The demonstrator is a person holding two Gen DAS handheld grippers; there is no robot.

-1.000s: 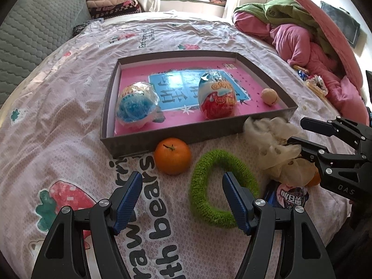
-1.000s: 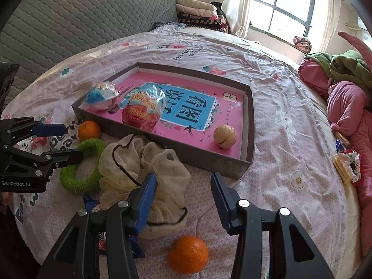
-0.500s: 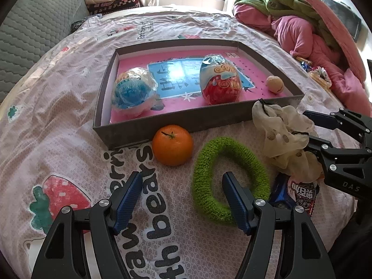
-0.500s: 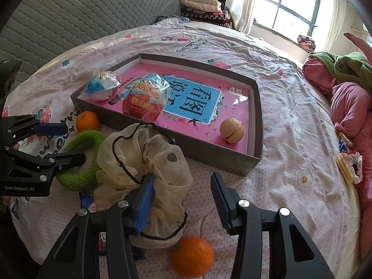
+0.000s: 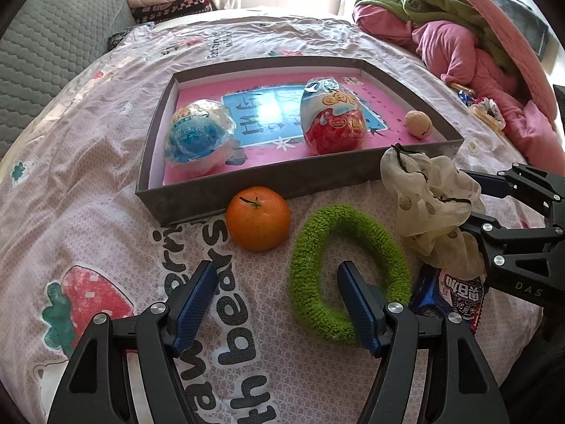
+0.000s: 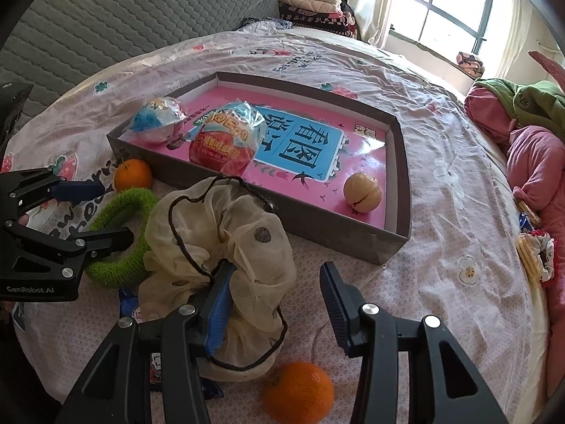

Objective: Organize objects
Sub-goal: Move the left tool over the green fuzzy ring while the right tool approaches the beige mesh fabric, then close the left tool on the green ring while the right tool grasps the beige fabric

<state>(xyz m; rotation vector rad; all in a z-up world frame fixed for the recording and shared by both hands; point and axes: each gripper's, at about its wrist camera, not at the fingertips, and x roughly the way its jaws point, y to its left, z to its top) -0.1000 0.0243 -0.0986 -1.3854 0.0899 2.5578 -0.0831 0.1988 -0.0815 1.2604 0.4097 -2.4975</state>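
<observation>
Setting: pink printed bedspread on a bed; shallow grey cardboard tray with pink printed floor lying in the middle.
In tray: blue-and-white wrapped toy egg, red wrapped toy egg, small tan walnut-like ball.
Outside tray, near edge: round orange mandarin touching the tray's front wall; fuzzy green knitted ring just beside it; cream mesh drawstring pouch with dark cord; blue snack packet partly under the pouch; second mandarin close to the right gripper's camera.
Left gripper: jaws wide apart, empty, one blue pad over the ring's hole, the other over bare bedspread; nothing pinched.
Right gripper: jaws about half open; one pad against the pouch's gathered fabric, the other clear of it; no grip closed.
Handling, pouch: probably very light, limp, apt to sag and snag on its cord; best taken at the bunched body, not the loose cord.
Handling, ring: likely soft, squashy, non-slip; pinch across one side of the band.
Handling, mandarins: firm but bruisable, liable to roll; grip across the middle, gently.
Likely step: loose items still to go into the tray.
</observation>
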